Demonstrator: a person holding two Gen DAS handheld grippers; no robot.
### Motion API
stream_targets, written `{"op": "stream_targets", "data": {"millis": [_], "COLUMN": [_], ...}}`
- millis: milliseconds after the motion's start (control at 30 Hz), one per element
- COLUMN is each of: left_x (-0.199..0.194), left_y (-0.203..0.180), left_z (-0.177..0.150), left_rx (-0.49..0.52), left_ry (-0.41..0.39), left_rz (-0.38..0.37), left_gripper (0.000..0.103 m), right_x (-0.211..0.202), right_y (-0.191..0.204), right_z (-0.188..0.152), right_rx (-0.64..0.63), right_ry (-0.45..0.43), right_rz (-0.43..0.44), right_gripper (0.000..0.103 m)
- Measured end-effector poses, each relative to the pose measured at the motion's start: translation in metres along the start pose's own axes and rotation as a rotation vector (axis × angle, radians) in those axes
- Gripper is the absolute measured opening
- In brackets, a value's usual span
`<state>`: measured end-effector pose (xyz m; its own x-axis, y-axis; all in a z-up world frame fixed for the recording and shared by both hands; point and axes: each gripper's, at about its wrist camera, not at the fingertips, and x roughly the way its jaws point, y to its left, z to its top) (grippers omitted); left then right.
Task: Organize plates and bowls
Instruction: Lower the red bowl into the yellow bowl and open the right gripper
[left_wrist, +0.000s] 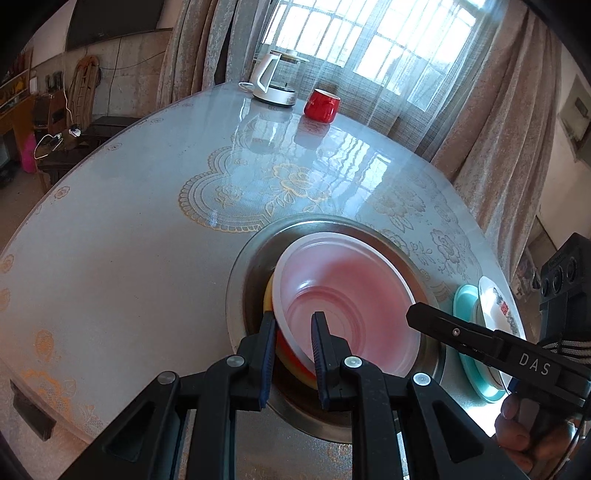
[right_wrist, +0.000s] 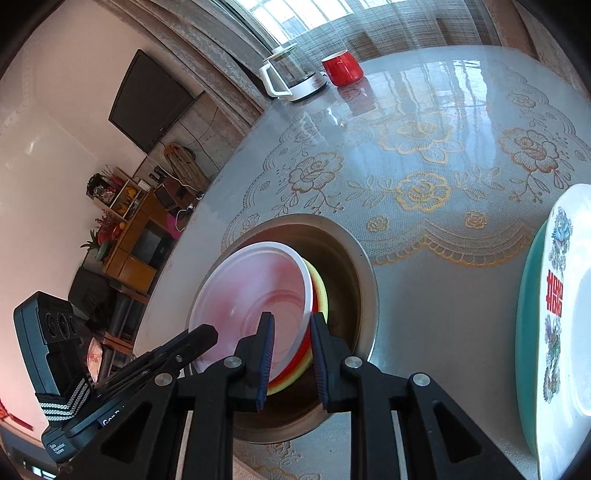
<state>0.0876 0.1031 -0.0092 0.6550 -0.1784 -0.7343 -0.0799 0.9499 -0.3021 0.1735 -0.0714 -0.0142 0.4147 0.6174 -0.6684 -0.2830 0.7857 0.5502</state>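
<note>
Bowls (left_wrist: 347, 295) sit nested in the steel basin (left_wrist: 251, 254) on the surface, left hand-held gripper (left_wrist: 293, 325) clamping the translucent rim, right hand-held gripper (right_wrist: 291, 325) loosely straddling it, plates (right_wrist: 561, 314) stacked nearby, sorting seemingly nearly finished.

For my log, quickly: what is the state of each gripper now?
Left gripper: closed on the stacked bowls, at their rim.
Right gripper: jaws around the same rim; grip cannot be told.
</note>
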Motion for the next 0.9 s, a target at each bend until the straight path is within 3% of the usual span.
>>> {"op": "stream_targets", "data": {"millis": [333,900], "left_x": [0.005,-0.006], "left_y": [-0.014,-0.012], "left_z": [-0.003,-0.007], "left_rx": [0.085,0.061], "left_ry": [-0.034,-0.052], "left_rz": [0.064,0.075], "left_gripper": [0.018,0.031], "right_x": [-0.002,-0.017], "right_y": [0.01,0.0], "right_z": [-0.01,-0.015], "right_rx": [-0.093,-0.047], "right_ry": [-0.04,-0.086], "right_rz": [-0.076,-0.054], "right_gripper": [0.021,0.027]}}
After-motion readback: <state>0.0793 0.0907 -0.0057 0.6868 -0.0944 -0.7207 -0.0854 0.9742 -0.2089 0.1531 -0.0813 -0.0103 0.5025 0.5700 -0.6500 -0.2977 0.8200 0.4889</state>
